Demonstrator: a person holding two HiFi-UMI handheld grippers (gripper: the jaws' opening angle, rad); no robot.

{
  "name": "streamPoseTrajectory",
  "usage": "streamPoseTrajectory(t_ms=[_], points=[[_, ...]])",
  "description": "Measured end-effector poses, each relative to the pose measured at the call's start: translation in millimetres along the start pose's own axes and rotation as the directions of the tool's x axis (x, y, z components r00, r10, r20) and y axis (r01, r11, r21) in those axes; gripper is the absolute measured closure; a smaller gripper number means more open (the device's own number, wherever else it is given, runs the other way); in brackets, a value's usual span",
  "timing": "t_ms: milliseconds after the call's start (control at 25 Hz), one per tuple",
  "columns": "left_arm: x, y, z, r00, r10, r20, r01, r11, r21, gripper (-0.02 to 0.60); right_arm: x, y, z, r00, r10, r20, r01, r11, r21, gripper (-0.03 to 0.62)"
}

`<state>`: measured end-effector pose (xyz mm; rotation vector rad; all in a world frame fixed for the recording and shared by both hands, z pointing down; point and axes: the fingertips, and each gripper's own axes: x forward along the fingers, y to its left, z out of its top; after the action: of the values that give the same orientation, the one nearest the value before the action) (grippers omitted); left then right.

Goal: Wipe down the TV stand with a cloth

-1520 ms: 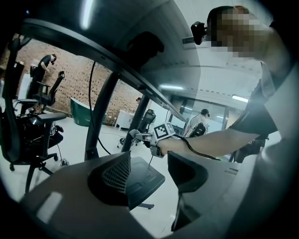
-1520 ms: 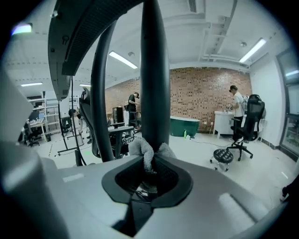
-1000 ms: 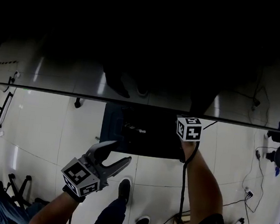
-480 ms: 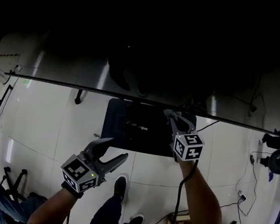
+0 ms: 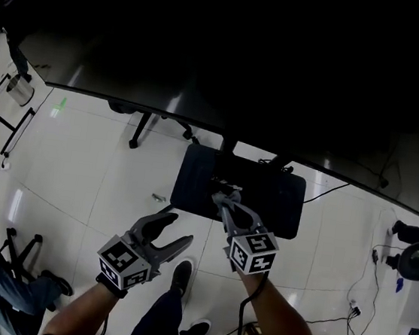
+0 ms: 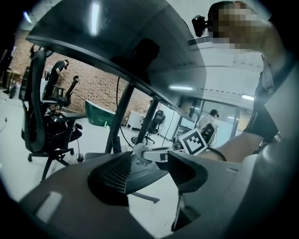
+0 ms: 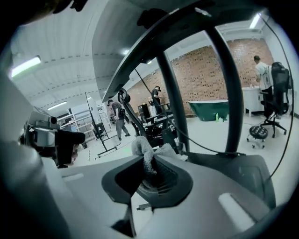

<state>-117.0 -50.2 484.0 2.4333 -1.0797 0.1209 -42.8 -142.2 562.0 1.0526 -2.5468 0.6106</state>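
Head view: dark TV [image 5: 230, 59] across top, black TV stand base [image 5: 281, 202] flat on white floor [image 5: 81, 162] under it. Right gripper [image 5: 221, 199] reaches over base's near-left part, tips low by the plate. Left gripper [image 5: 176, 229] hangs nearer the person, off the base, over floor, jaws spread.

Left gripper view: jaws wide apart, nothing btwn them. Thru the gap, right gripper w/ pale cloth [image 6: 139, 151] at its tip, right at the base plate; can't tell if touching. Stand posts [image 6: 120, 115] rise to TV underside. Office chair [image 6: 46, 121] at left.

Right gripper view: jaws pressed together, pinching cloth, wad bunched up out past the tips. Base lies just beyond, posts going up. Left gripper at far left, well apart.
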Motion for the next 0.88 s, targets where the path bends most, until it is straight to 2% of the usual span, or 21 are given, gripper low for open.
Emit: streamPoseTrajectory(t_ms=[240,400,560,720,880], points=[[-32.3,22.3,-2.3,0.997,0.070,0.025,-0.069,0.997,-0.022,0.308,64.3,50.2,-9.5,0.999,-0.026,-0.039,0.030,0.995,0.097,0.549],[-50.9,41.8,-3.4,0.993,0.113,0.040,-0.111,0.993,-0.037,0.308,112.3,67.2,-6.9,0.996,-0.053,-0.070,0.064,0.983,0.170,0.549],[-55.9,60.4,-4.9,0.990,0.135,0.033,-0.133,0.989,-0.059,0.308,161.5,54.5,-23.4,0.980,-0.121,-0.155,0.148,0.973,0.177,0.549],[-52.7,75.8,-15.3,0.992,0.128,0.018,-0.126,0.989,-0.078,0.308,201.8,31.5,-20.4,0.967,-0.186,-0.176,0.219,0.956,0.195,0.548],[-44.7,87.2,-18.5,0.993,0.120,0.013,-0.118,0.989,-0.090,0.307,229.2,-1.4,-18.2,0.941,-0.267,-0.208,0.301,0.942,0.151,0.548]])
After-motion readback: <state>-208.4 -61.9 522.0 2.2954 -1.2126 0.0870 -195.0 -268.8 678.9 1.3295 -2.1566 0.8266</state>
